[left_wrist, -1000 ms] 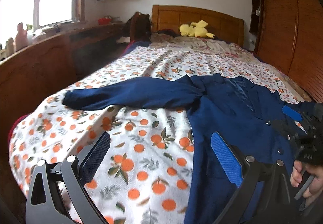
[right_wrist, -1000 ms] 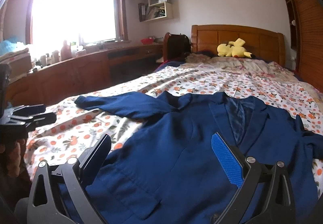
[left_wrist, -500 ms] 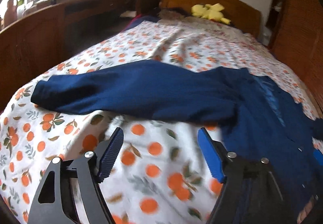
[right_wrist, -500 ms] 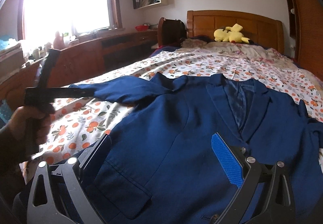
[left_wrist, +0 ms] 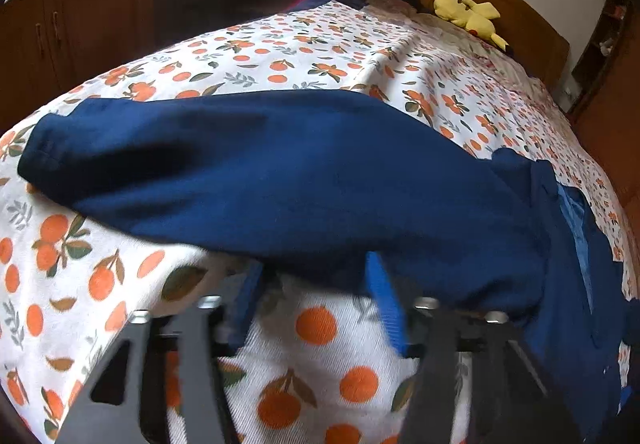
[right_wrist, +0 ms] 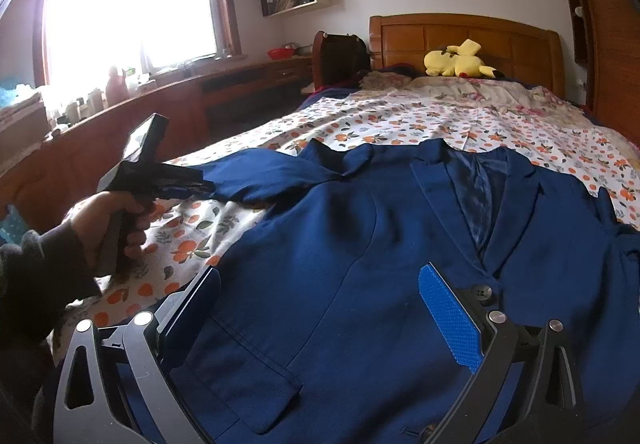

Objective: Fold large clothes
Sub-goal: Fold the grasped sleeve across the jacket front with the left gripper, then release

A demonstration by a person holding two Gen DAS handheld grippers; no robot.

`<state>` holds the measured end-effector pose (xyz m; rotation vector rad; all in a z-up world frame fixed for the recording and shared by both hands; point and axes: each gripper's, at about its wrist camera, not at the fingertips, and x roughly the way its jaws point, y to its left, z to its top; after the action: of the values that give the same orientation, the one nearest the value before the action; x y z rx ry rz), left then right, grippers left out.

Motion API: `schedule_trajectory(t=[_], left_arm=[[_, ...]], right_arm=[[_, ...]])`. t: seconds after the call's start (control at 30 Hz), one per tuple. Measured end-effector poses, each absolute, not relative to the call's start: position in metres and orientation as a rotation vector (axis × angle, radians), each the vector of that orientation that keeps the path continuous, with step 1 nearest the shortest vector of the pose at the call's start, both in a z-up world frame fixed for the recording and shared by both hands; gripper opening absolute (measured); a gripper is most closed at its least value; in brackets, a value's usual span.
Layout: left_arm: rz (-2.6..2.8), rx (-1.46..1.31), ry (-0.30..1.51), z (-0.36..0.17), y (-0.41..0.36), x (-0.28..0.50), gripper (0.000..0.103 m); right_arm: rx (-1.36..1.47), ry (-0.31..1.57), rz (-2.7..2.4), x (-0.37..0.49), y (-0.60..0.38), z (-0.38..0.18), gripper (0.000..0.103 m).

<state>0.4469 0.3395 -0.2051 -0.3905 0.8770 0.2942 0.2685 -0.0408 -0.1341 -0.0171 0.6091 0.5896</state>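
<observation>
A navy blue jacket (right_wrist: pixel 360 244) lies open-front up on the orange-print bed sheet (left_wrist: pixel 100 284). Its left sleeve (left_wrist: pixel 280 172) stretches out sideways towards the bed's edge. My left gripper (left_wrist: pixel 316 276) points down at the sleeve's near edge; its jaws are closing, with the sleeve's hem between the blue pads (left_wrist: pixel 384 296) and a gap still showing. In the right wrist view a hand (right_wrist: pixel 108 220) holds that left gripper (right_wrist: pixel 200 184) at the sleeve. My right gripper (right_wrist: pixel 320 308) hovers open over the jacket's front near a button (right_wrist: pixel 483 292), gripping nothing.
A yellow plush toy (right_wrist: pixel 460 60) lies by the wooden headboard (right_wrist: pixel 460 32). A low wooden cabinet (right_wrist: pixel 160 116) runs along the bed's left side under a bright window. A dark bag (right_wrist: pixel 340 56) stands at the bed's head. A wooden wardrobe (right_wrist: pixel 612 44) lines the right.
My left gripper has moved forward and down to the sleeve's near edge, and its jaws have narrowed around the hem. The right gripper has hardly moved.
</observation>
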Motion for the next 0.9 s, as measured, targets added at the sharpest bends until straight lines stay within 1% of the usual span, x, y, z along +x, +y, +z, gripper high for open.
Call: schedule_trajectory(t=[0.03,0.07,0.13,0.23,0.37,0.47,0.6,0.73,0.9], left_arm=[[0.304,-0.393,0.88,-0.204,0.341,0.45,0.021],[0.314,-0.392,0.881,-0.202,0.342,0.452,0.009],[0.289,-0.382,0.859,-0.192,0.336,0.453,0.003],[0.301,-0.265,0.825,-0.167,0.317,0.452,0.003],[0.265,-0.205,0.76,-0.129,0.285,0.449,0.002],[0.226,-0.144,0.721,-0.099,0.246,0.448,0.002],[0.157,-0.082,0.693,-0.077,0.194,0.448,0.002],[0.078,-0.014,0.687,-0.072,0.137,0.444,0.002],[0.006,0.058,0.71,-0.083,0.081,0.435,0.002]], right_arm=[[-0.019,0.608,0.588,0.268,-0.042,-0.133,0.096],[-0.02,0.607,0.585,0.268,-0.042,-0.132,0.096],[-0.023,0.606,0.578,0.265,-0.043,-0.13,0.096],[-0.01,0.583,0.569,0.258,-0.053,-0.118,0.096],[-0.024,0.562,0.542,0.248,-0.068,-0.113,0.096],[-0.021,0.56,0.514,0.245,-0.088,-0.112,0.096],[-0.015,0.555,0.473,0.244,-0.112,-0.11,0.096],[-0.004,0.542,0.449,0.244,-0.128,-0.104,0.096],[0.013,0.504,0.434,0.241,-0.14,-0.092,0.096]])
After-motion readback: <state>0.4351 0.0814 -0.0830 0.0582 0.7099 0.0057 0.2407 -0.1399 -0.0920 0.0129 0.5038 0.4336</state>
